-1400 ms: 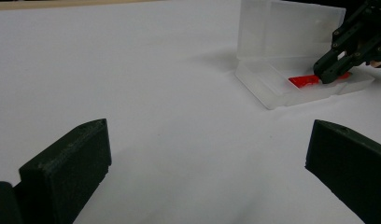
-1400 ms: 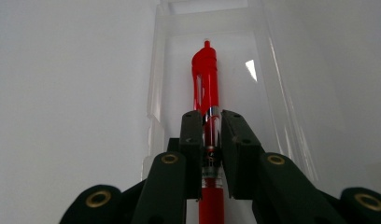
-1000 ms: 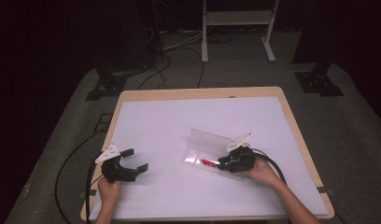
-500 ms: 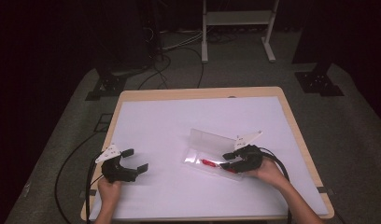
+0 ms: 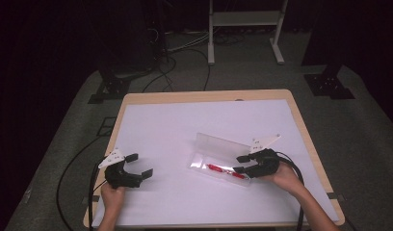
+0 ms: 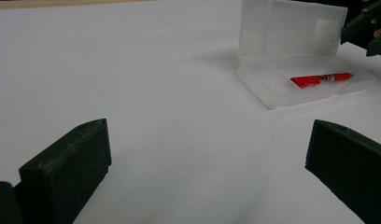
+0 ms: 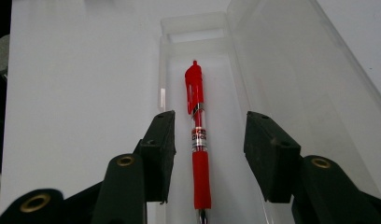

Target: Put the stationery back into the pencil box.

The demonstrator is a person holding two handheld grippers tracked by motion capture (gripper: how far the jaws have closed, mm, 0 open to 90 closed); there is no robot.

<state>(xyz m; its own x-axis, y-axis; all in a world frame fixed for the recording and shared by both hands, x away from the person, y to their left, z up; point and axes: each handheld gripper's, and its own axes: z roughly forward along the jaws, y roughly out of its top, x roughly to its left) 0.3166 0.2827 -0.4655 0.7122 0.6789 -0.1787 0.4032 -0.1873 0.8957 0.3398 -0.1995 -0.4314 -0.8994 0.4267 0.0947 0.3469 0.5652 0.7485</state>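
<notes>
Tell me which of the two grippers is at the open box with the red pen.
The right gripper: its open fingers stand on either side of the red pen in the clear box. The left gripper rests apart on bare table.

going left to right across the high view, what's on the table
left gripper → clear plastic case with its lid up → red pen lying inside the case → right gripper at the case's right end
</notes>
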